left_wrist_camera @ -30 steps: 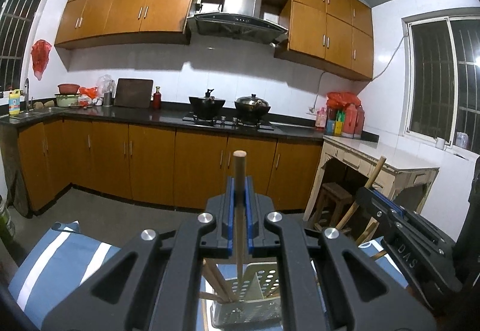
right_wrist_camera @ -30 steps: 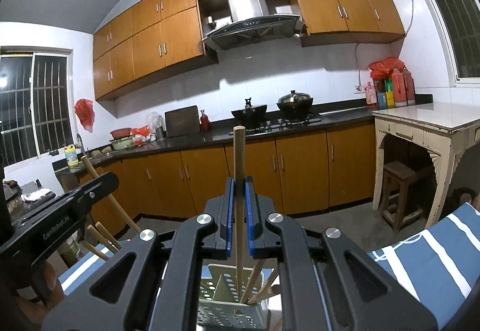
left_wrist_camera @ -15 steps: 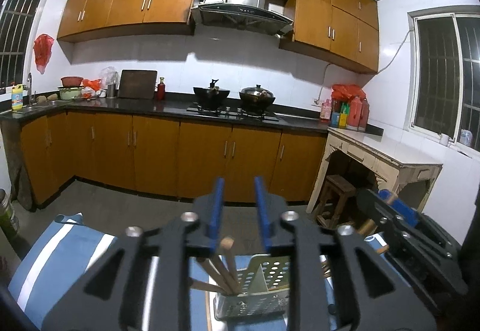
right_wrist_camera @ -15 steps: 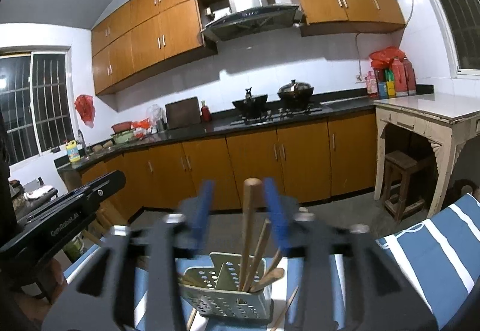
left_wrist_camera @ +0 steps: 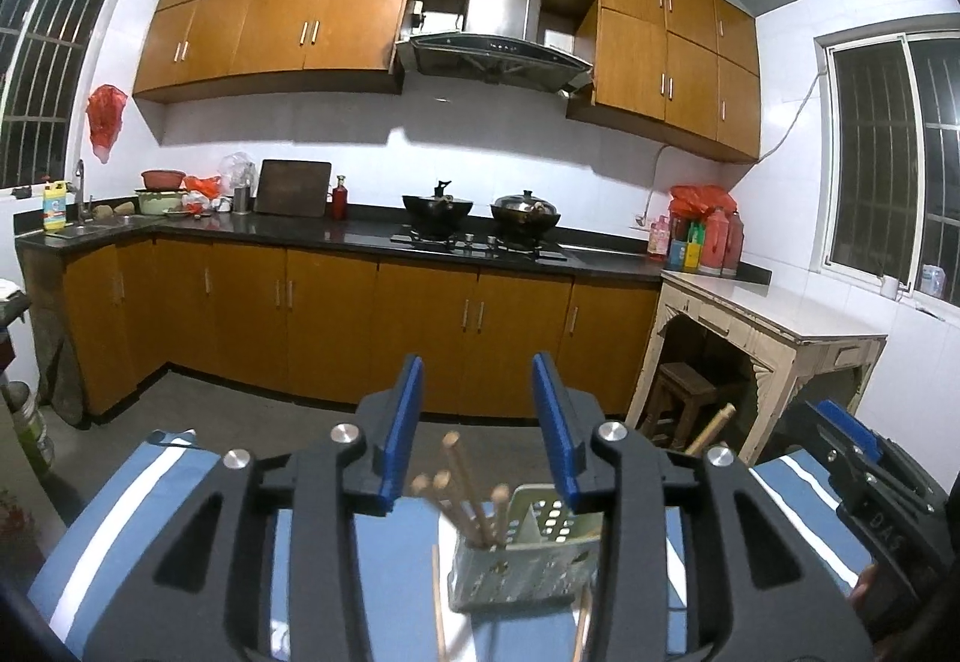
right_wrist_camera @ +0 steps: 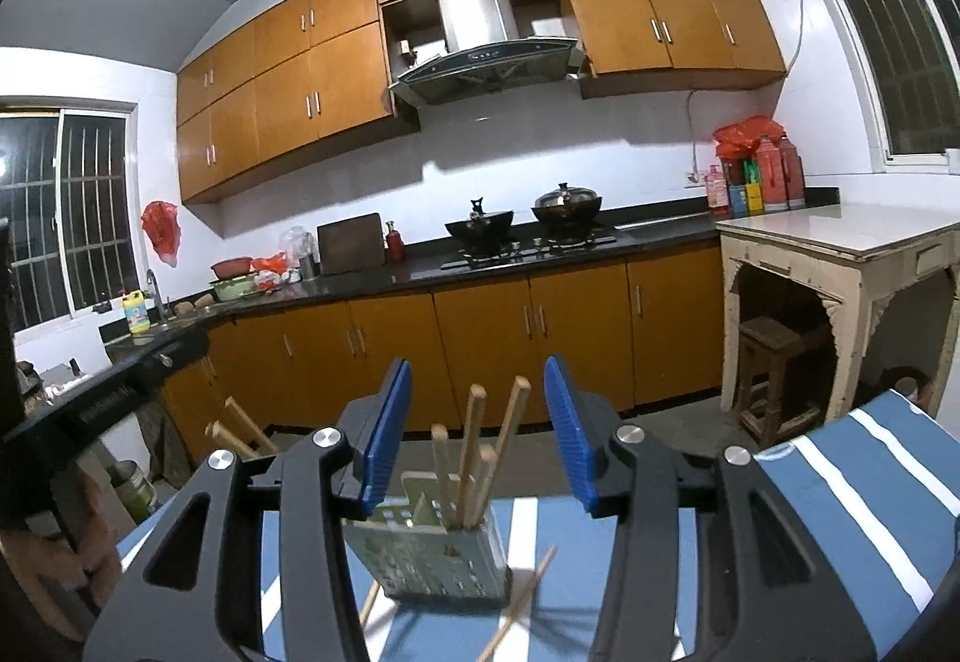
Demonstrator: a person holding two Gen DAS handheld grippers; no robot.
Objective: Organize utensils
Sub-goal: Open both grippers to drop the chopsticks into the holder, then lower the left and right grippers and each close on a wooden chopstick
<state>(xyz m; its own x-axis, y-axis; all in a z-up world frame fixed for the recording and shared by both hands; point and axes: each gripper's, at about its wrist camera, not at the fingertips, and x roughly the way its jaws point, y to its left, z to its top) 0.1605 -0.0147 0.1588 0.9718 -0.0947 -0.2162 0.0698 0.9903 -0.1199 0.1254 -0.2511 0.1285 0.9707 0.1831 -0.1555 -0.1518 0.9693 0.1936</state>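
My left claw (left_wrist_camera: 477, 428) is opening, its blue pads spread with nothing pressed between them; past them I see the perforated utensil holder (left_wrist_camera: 528, 560) standing upright on the blue-and-white striped cloth (left_wrist_camera: 150, 506) that covers the surface. Wooden chopsticks (left_wrist_camera: 465, 488) stand tilted in the holder's left compartment, their tips fanned apart. Two more chopsticks lie loose on the cloth just in front of the holder, one (left_wrist_camera: 438, 602) at its left corner, another at its right. My right claw (right_wrist_camera: 477, 425) stands open too, pads clear of everything, and through its gap I see the same holder (right_wrist_camera: 432, 548) from the other side, with a bundle of sticks (right_wrist_camera: 474, 458) upright in the compartment nearer that camera's right. A loose stick (right_wrist_camera: 516, 602) leans on the cloth by the holder's right corner, and another pokes out low at its left. In the right view the left claw's body shows at the far left, with stick ends near it; I cannot tell what they rest in. Beyond is the dark counter (left_wrist_camera: 360, 230) with two lidded woks.
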